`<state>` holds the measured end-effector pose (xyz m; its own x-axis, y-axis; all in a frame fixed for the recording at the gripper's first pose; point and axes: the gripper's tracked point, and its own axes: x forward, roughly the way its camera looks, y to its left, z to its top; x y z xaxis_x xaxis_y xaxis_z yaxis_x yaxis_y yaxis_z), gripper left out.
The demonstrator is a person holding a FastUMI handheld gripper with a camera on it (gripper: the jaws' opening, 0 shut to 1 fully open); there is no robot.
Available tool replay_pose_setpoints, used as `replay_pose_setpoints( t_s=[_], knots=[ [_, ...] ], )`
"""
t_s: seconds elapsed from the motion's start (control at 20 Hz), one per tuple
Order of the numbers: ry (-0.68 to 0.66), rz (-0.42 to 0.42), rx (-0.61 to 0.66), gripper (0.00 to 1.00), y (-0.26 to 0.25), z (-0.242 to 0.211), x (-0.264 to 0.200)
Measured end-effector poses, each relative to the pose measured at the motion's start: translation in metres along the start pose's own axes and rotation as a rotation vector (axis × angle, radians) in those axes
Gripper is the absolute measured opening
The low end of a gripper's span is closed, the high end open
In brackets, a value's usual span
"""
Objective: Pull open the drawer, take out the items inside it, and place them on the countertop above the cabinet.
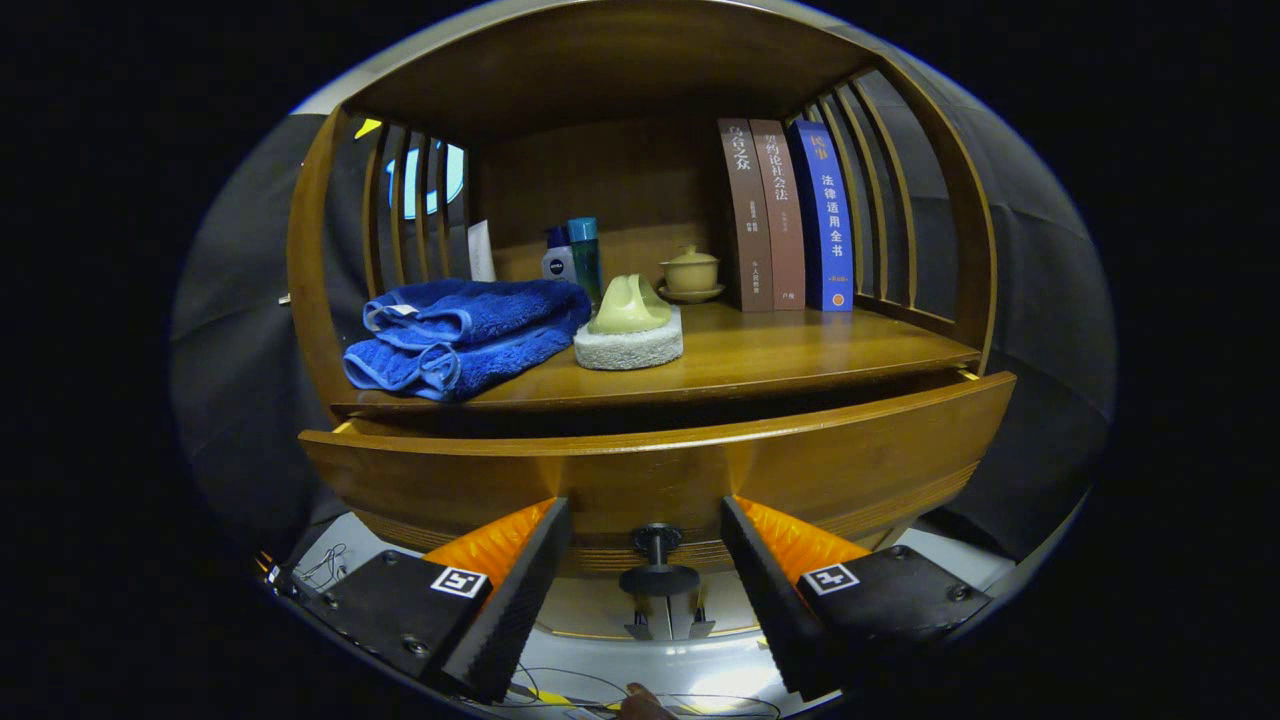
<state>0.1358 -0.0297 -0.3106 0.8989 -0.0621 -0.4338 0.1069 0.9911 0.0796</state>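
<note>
– Drawer status?
– It stands a little way out from the cabinet, with a dark gap under the bench. I can't see inside it from here. Its knob sits between my jaws, which are apart, with neither finger touching it
– So which step are you on?
– Hard to pin down. A folded towel and a scrubber lie on the bench just above the drawer front. They may be what the drawer held, or they may simply live there. This fits either the pull on the drawer or a late stage with the items already up top
– And next?
– I'd judge nothing is settled until I can see inside. If I go for the knob, I need the jaws centred on its stem, closed square, then a straight level pull so the drawer doesn't bind
</note>
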Motion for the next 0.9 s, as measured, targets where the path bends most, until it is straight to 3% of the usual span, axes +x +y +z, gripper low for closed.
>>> replay_pose_setpoints(
  t_s=[0.3, 0.9],
  knots=[
    [0.009, -0.006, 0.007, 0.99, -0.001, 0.004, 0.021],
    [-0.005, -0.006, 0.012, 0.98, -0.004, 0.01, 0.016]
  ],
)
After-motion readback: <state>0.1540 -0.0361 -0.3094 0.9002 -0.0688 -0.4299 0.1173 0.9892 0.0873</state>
